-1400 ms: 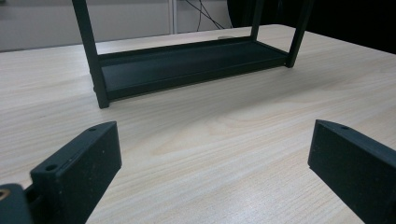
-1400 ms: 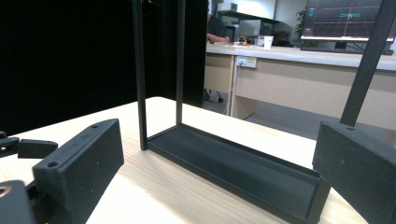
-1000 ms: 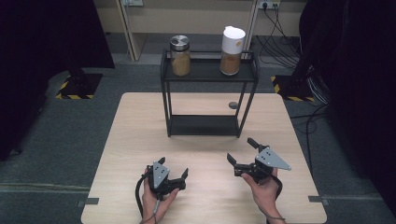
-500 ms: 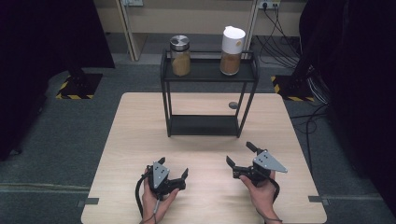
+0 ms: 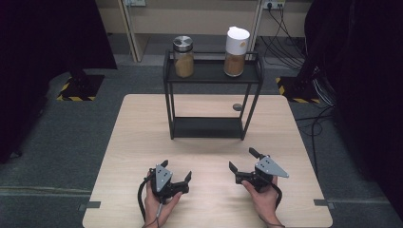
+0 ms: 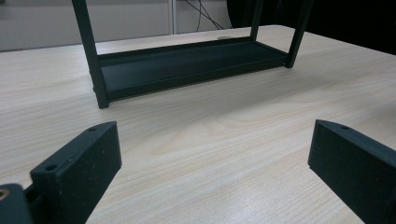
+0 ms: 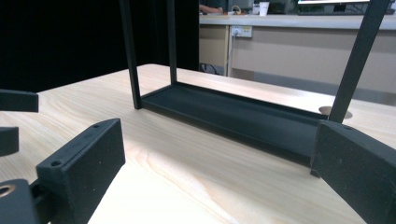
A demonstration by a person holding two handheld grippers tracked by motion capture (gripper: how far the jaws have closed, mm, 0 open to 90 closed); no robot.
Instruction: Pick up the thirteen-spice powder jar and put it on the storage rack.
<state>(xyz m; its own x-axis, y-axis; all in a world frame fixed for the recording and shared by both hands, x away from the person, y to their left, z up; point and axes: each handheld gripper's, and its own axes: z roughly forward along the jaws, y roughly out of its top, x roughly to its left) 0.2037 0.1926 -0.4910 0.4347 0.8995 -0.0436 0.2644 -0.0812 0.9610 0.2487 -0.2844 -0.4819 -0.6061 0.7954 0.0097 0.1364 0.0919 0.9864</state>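
Pale wood table (image 5: pixel 142 137) bears the left gripper (image 5: pixel 177 175) at seven o'clock and right gripper (image 5: pixel 241 161) at five, both spread and empty, so this looks a ready pose, with jars (image 5: pixel 183 57) on the rack (image 5: pixel 212 72) at twelve the likely reach.

1. One light wooden table (image 5: pixel 142 142).
2. One black two-tier metal rack (image 5: pixel 211 127), standing toward the table's far edge.
3. Two jars on the rack's top tier: one with a silver lid (image 5: pixel 183 57) at its left end, one with a white lid (image 5: pixel 235 45) at its right end.
4. Two grippers near the table's front edge: the left gripper (image 5: pixel 177 170) and the right gripper (image 5: pixel 242 159), each held in one hand.
5. One round hole (image 5: pixel 237 107) in the tabletop, behind the rack.
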